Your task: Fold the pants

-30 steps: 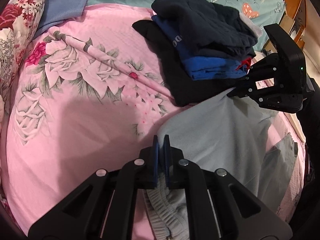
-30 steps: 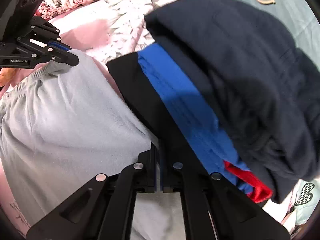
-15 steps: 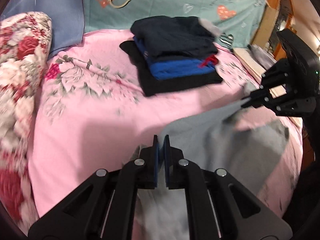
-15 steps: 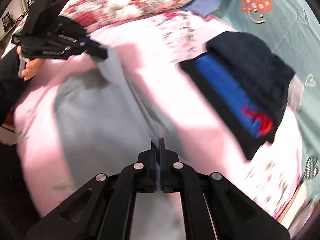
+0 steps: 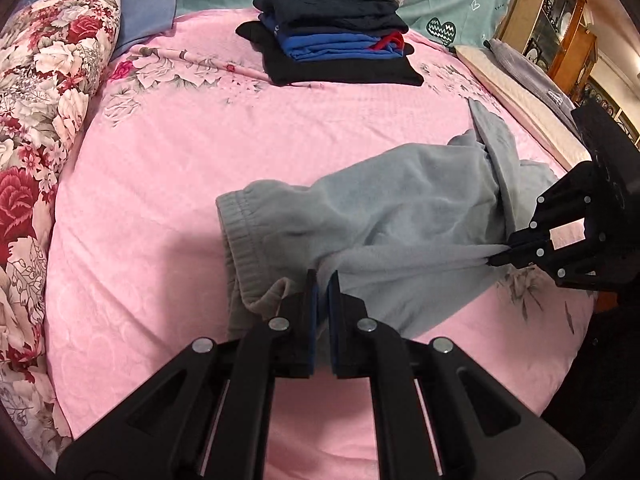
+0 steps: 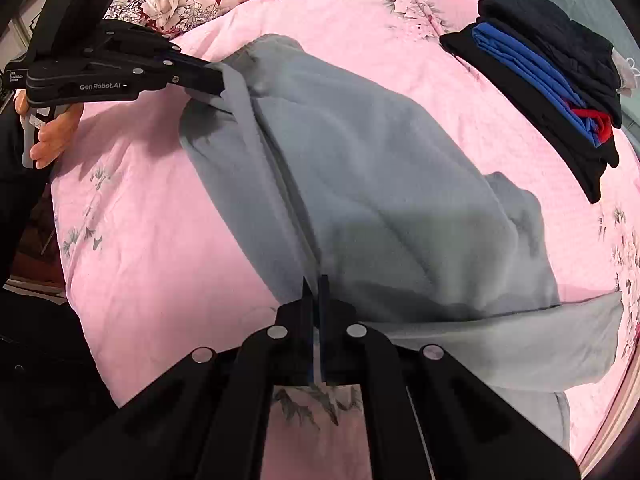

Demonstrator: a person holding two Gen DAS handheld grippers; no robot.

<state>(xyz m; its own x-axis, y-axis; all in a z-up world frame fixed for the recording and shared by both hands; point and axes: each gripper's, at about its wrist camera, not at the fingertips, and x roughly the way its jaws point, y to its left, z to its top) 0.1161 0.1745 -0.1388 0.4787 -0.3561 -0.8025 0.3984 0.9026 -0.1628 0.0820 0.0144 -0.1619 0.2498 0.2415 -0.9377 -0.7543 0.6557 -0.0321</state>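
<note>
Pants (image 5: 400, 208) across the bed's (image 5: 160, 184) near half — clothes stack (image 5: 332, 32) behind, probably clear of them.

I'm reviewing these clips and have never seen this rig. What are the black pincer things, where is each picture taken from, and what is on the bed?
No robot here: a person holds a black two-finger gripper in each hand, with a fisheye camera on each looking along its fingers. One picture is from the left gripper, the other from the right gripper; each also sees the other. Both are shut on the pale grey fleece pants, stretched between them over the pink floral bedsheet. Farther back sits a stack of folded dark and blue clothes; a red-flowered quilt lies along the side.
</note>
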